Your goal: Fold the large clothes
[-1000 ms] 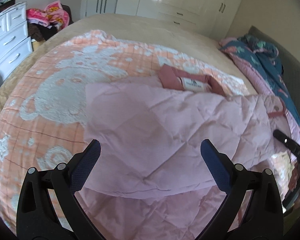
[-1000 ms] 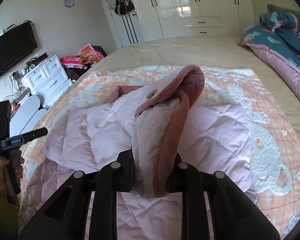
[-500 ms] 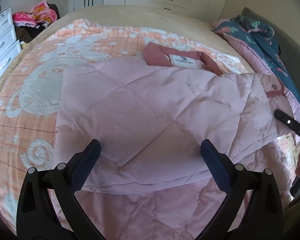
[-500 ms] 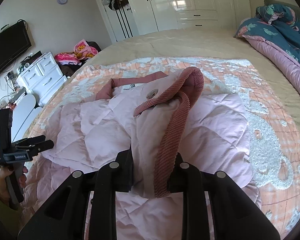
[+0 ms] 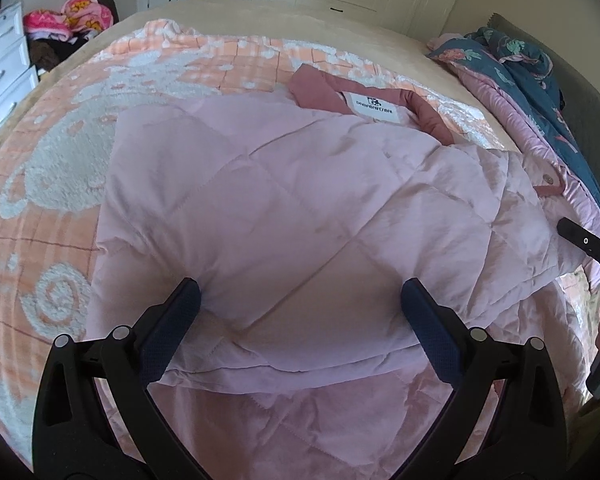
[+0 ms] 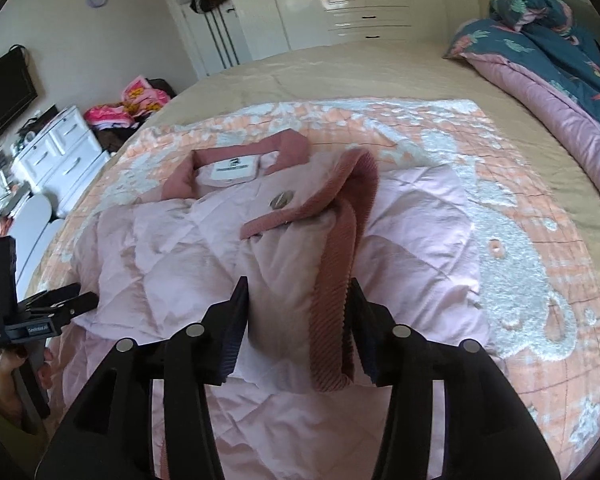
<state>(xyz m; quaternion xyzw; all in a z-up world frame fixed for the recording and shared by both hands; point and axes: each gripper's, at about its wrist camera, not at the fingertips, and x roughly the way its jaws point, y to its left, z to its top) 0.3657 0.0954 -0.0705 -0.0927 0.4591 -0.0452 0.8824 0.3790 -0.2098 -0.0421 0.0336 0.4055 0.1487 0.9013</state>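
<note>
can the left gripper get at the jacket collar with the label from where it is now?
Probably yes. The left gripper is open over the folded pink quilted jacket, and the dusty-rose collar lies exposed at the far edge with only flat fabric between. The right gripper, opening around the sleeve cuff, stands off to the side.

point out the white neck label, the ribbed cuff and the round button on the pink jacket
white neck label [image 6: 234, 169], right wrist view, middle of the label.
ribbed cuff [image 6: 332, 312], right wrist view, on its ribbed band.
round button [image 6: 279, 201], right wrist view, on its face.
</note>
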